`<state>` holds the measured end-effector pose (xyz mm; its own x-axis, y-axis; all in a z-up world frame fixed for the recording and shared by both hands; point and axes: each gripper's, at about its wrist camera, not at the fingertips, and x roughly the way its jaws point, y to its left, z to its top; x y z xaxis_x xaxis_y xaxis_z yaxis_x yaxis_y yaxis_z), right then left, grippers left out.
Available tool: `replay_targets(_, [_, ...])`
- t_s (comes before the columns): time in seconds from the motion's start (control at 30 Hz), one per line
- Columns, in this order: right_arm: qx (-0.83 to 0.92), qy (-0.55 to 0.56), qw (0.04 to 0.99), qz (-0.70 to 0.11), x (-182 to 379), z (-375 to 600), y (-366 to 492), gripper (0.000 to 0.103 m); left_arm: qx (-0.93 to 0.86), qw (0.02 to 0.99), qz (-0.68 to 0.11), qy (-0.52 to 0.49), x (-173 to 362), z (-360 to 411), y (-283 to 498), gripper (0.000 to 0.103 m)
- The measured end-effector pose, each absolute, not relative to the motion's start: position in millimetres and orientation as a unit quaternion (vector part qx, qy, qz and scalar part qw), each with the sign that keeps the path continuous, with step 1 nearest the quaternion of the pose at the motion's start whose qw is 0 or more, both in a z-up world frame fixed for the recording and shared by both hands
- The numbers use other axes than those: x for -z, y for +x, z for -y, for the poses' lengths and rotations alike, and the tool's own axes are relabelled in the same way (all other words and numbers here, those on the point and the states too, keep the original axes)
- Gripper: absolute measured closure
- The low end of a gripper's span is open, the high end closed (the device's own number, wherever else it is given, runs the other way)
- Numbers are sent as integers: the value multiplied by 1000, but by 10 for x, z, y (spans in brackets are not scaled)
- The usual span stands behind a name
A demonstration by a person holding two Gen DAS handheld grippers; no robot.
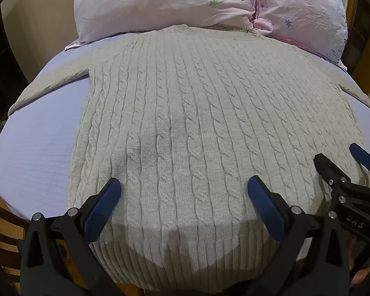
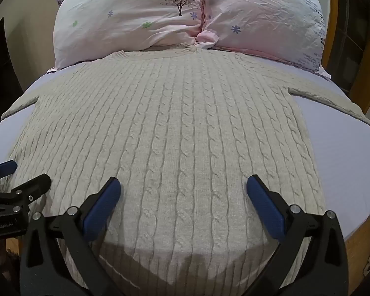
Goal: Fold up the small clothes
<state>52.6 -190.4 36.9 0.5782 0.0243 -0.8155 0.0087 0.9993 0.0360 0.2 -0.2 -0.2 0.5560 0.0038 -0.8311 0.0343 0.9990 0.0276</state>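
Bed point(image 1: 32, 148), lavender sheet, two floral pillows point(image 2: 135, 17) at the head. Cable-knit sweater point(image 1: 185, 98) spread flat, unfolded, long axis running from the hem near the claws away to the collar by the pillows; sleeves out to both sides. Left gripper point(image 1: 184, 192) and right gripper point(image 2: 183, 192) hover side by side over the hem (neither nearer), jaws wide, holding nothing.

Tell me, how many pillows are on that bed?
2: the left pillow and the right pillow lie side by side, touching, beyond the sweater collar. Others may be out of view.
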Motion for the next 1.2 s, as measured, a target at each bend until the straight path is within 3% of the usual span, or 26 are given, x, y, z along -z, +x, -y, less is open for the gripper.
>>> replay_targets(1.2, [-3, 15, 894, -447, -362, 1922, 504, 2, 9, 885, -466, 18, -3, 1, 1, 1])
